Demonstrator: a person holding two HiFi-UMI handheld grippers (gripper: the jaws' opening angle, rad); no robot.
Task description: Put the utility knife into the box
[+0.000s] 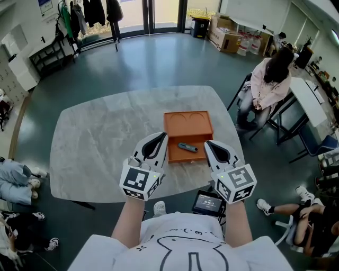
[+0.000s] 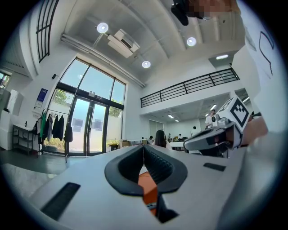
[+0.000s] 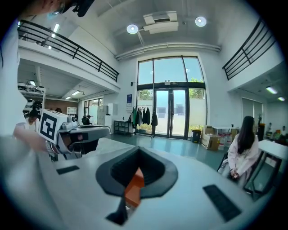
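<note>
On a marble table (image 1: 95, 137), the utility knife (image 1: 187, 147) is already laid in the box (image 1: 177, 120), nothing seemingly left; left gripper (image 1: 160, 136) and right gripper (image 1: 208, 144) are held shut, empty

Big open-plan office or lab hall, double height. Railed upper gallery (image 2: 189, 85) along the walls, ceiling spotlights (image 2: 102, 28), ceiling air-conditioning unit (image 2: 123, 40). Tall glass entrance doors (image 3: 171, 112) with a coat rack (image 1: 79, 16) beside them. Cardboard boxes (image 1: 225, 32) stacked by the far wall. Grey-green floor (image 1: 159, 58). Pale stone-look table (image 1: 95, 143) in the middle; person seated on a chair (image 1: 267, 84) near its far right corner, beside a desk (image 1: 310, 103).
</note>
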